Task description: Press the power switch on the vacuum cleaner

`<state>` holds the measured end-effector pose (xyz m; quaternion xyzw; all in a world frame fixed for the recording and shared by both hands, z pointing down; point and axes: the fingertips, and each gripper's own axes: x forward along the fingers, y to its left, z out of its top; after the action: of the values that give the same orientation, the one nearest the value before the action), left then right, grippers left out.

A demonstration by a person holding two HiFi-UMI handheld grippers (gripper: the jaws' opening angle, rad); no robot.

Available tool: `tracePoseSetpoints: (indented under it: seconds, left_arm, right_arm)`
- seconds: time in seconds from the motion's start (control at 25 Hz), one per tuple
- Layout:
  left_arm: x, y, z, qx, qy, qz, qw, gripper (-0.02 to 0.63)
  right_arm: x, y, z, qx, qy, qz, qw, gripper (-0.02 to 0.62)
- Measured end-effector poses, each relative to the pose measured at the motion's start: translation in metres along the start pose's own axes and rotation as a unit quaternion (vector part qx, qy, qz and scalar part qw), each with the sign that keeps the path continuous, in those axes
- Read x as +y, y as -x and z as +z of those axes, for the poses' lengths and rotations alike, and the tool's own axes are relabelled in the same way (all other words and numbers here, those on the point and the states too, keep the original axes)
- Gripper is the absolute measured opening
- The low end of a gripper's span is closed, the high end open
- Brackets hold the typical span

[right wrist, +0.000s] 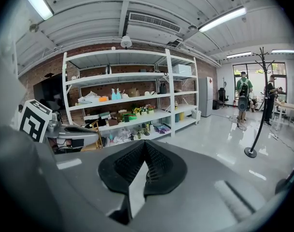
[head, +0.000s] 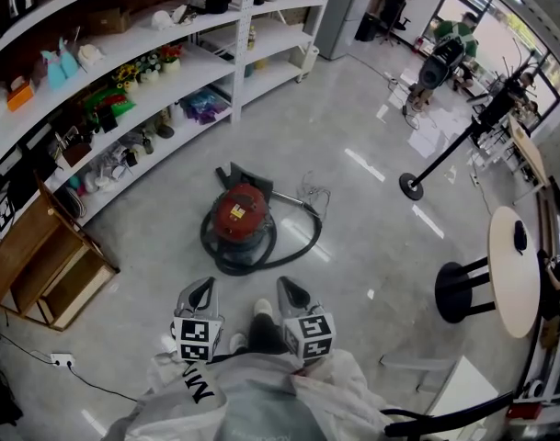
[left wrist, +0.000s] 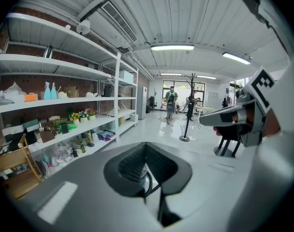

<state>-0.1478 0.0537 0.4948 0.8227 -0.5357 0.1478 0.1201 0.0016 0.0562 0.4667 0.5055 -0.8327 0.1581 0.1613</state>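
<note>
Left gripper [head: 204, 286] and right gripper [head: 286, 284] were both shut, ribbed black pads [right wrist: 161, 166] tip to tip (nothing between). The round red vacuum [head: 241, 217] sat ahead, well clear, with its black hose [head: 207, 235] coiled round it on the glossy floor [head: 353, 136].

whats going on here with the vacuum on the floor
A person stands on the glossy grey floor with a two-jaw gripper in each hand. The left gripper and the right gripper are held close to the body, jaws together and holding nothing. The red canister vacuum cleaner sits on the floor ahead, its black hose looped round it. Neither gripper touches it, so the switch press has not begun.
</note>
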Motion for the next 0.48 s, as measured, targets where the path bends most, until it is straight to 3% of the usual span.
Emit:
tracePoseSetpoints:
  seconds: [0.48]
  left_arm:
    - [0.013,0.0,0.0,-0.005,0.005,0.015,0.9999,0.0]
  right_arm:
    - [0.003,-0.008,0.009,-0.007,0.009,0.005,1.0,0.0]
